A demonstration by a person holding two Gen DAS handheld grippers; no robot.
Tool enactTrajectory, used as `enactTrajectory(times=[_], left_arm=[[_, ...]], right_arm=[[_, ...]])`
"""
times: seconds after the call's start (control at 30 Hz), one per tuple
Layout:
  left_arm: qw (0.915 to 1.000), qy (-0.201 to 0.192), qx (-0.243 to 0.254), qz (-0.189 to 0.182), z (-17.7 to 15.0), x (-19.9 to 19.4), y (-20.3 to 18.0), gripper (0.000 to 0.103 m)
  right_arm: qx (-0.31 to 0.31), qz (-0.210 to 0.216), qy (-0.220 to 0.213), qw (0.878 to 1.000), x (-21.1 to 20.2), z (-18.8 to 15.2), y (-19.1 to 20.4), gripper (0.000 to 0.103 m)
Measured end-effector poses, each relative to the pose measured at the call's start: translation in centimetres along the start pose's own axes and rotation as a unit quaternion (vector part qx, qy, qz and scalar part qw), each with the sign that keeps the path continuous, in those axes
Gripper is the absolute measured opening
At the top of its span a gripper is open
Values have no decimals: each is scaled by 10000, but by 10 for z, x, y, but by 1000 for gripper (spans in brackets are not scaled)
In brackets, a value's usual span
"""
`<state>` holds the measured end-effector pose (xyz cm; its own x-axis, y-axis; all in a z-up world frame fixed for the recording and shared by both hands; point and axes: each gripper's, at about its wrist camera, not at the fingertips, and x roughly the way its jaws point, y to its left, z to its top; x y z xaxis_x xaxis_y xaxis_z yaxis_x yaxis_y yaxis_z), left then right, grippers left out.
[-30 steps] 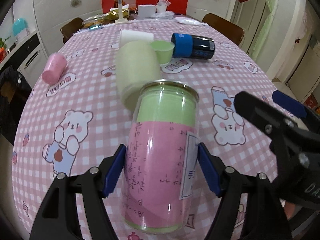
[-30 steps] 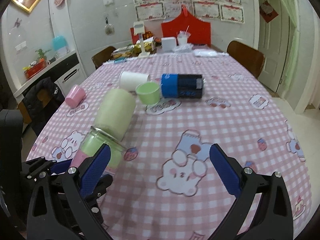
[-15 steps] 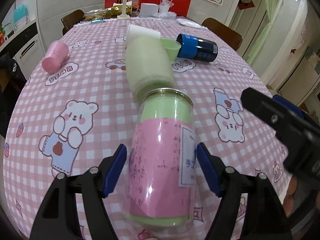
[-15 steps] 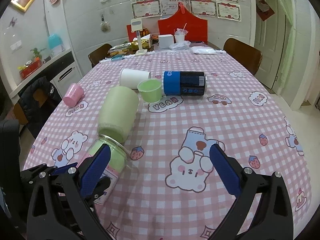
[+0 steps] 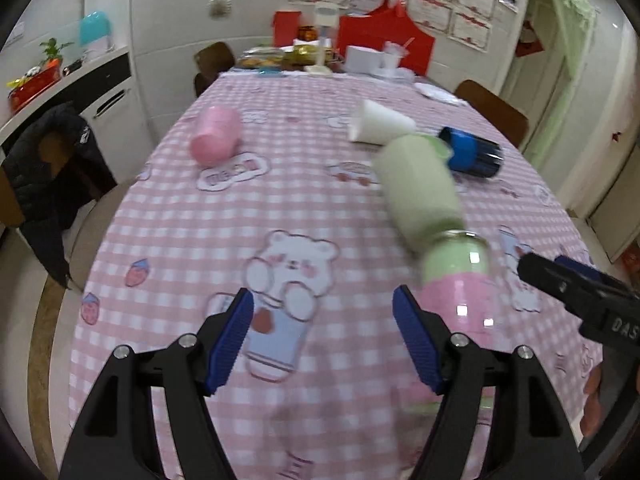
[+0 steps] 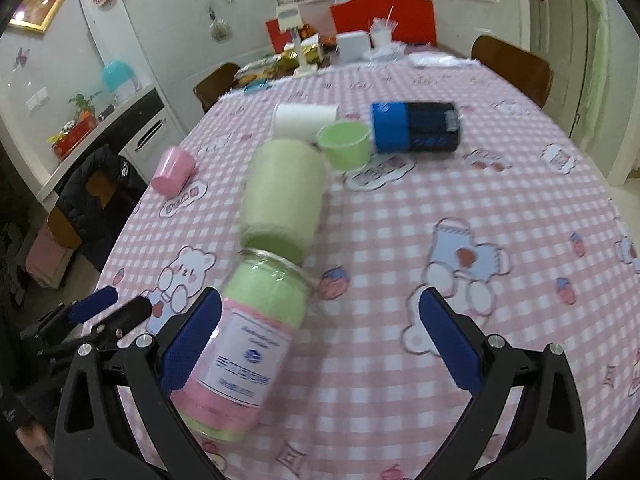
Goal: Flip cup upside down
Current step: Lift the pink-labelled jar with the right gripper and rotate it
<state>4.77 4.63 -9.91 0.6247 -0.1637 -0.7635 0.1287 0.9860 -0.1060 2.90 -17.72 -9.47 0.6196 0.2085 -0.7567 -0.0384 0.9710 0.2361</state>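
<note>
The clear cup (image 6: 244, 344) lies on its side on the bench (image 6: 400, 232), beside the right gripper (image 6: 320, 344). Both grippers' jaws stand open, empty. Step in hand: regrasp. Next move, by judgement: straddle the cup, close, rotate rim-down.

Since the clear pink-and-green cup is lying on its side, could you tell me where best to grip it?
Grip the clear cup across its round body at mid-length, on the pink band, coming from its base end nearest the right tongs. Its metal-rimmed end is hard against the pale green cup, so that end is blocked.
</note>
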Motion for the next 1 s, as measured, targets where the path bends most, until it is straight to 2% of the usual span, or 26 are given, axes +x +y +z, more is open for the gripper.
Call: enactTrajectory(times=[0.37, 0.5, 0.63, 1.0], left_arm=[[10000, 73, -31, -43, 10, 22, 30, 71], [9999, 97, -87, -22, 12, 30, 37, 71], [9998, 142, -139, -75, 13, 36, 43, 71], [9997, 168, -147, -141, 15, 41, 42, 71]], right_arm=[[460, 238, 800, 9954, 46, 8, 10, 95], [623, 312, 1109, 9914, 60, 8, 6, 80], [673, 416, 1205, 9896, 64, 9, 6, 76], [741, 607, 1357, 9861, 72, 9, 5, 75]])
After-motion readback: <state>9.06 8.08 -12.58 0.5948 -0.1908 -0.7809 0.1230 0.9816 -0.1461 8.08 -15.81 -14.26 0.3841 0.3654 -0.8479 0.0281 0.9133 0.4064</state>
